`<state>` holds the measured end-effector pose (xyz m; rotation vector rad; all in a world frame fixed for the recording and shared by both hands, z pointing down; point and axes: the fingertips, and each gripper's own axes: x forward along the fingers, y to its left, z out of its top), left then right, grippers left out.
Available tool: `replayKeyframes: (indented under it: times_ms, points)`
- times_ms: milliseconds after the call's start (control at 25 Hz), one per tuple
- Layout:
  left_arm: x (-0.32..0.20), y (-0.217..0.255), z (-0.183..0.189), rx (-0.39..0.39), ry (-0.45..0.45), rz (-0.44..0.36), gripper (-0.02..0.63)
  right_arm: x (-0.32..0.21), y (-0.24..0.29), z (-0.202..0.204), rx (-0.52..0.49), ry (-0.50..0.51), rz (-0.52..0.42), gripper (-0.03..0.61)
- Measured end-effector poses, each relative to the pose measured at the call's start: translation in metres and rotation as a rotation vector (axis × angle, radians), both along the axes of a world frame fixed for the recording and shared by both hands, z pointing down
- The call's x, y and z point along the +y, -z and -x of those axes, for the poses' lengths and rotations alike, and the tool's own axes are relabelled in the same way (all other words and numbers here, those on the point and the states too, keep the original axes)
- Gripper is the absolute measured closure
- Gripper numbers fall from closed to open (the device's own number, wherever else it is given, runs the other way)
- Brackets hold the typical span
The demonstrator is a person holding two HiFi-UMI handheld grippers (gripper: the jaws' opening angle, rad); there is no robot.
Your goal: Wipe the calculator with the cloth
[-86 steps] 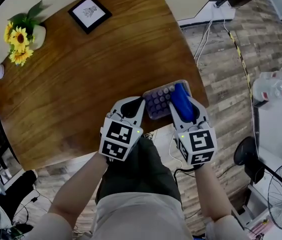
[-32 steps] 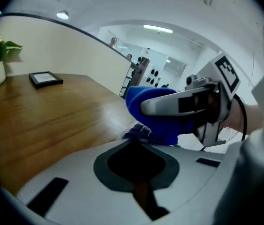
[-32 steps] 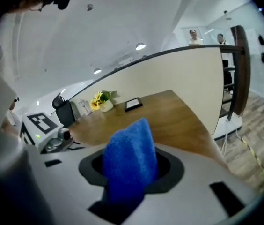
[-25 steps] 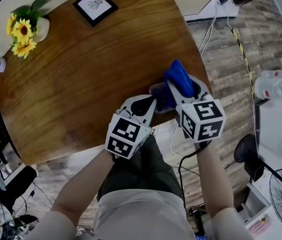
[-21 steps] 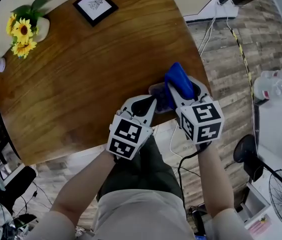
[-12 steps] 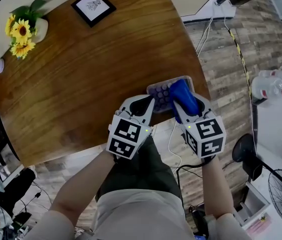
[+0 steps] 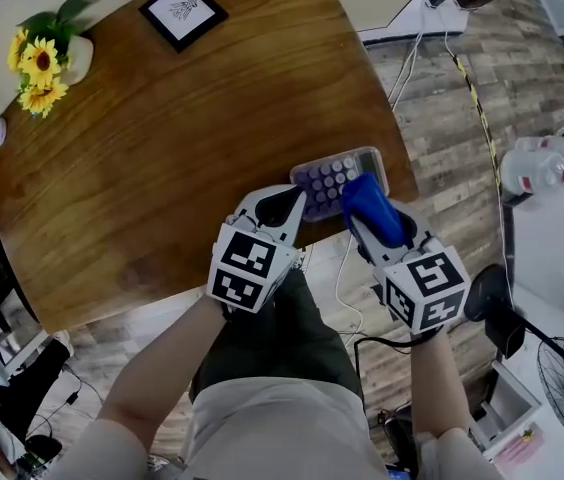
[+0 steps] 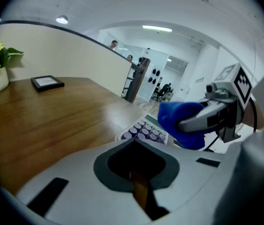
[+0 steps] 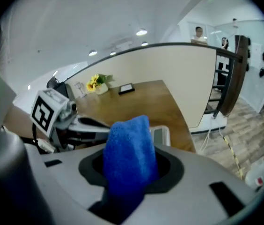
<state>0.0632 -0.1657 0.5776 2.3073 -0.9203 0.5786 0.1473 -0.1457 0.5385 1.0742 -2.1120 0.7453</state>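
Your right fingers (image 9: 195, 184) are pinching the soft, bunched cloth (image 9: 128, 156). Your left fingers (image 8: 69, 172), pressed together, are bracing the calculator (image 7: 334, 173), probably light and sliding easily on the tabletop (image 7: 182, 138).

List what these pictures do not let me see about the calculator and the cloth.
- The calculator, near right corner: head view, covered by the cloth.
- Its keys: right gripper view, behind the cloth; key print too small in every view.
- Whether the cloth touches the calculator: no view settles it.
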Motion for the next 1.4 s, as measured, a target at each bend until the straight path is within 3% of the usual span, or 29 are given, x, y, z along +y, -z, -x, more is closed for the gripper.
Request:
replayKeyframes:
  times_ms: [120, 240, 440, 840, 1000, 1080, 1200, 1400]
  points:
    - [0.000, 0.000, 0.001, 0.004, 0.003, 0.001, 0.612, -0.042, 0.031, 0.015, -0.069, -0.043, -0.120, 0.428]
    - [0.000, 0.000, 0.000, 0.003, 0.008, -0.002, 0.611, -0.071, 0.029, 0.030, -0.091, -0.046, -0.150, 0.426]
    - [0.000, 0.000, -0.001, 0.004, 0.008, -0.001, 0.612, -0.070, -0.017, 0.045, -0.030, -0.038, -0.050, 0.423]
    - [0.000, 0.000, 0.000, 0.019, 0.009, 0.007, 0.612, 0.002, -0.022, 0.047, 0.014, 0.066, -0.001, 0.426]
    - [0.000, 0.000, 0.001, 0.022, 0.002, 0.009, 0.611, 0.035, -0.033, 0.047, 0.054, 0.171, 0.085, 0.428]
    - [0.000, 0.000, 0.001, 0.021, -0.001, 0.010, 0.612, 0.044, -0.035, 0.046, 0.042, 0.173, 0.107, 0.428]
    - [0.000, 0.000, 0.000, 0.022, -0.008, 0.008, 0.612, 0.033, -0.023, 0.045, 0.004, 0.133, 0.072, 0.428]
    - [0.000, 0.000, 0.001, 0.018, -0.009, 0.002, 0.612, -0.028, 0.011, 0.050, -0.075, 0.050, -0.065, 0.426]
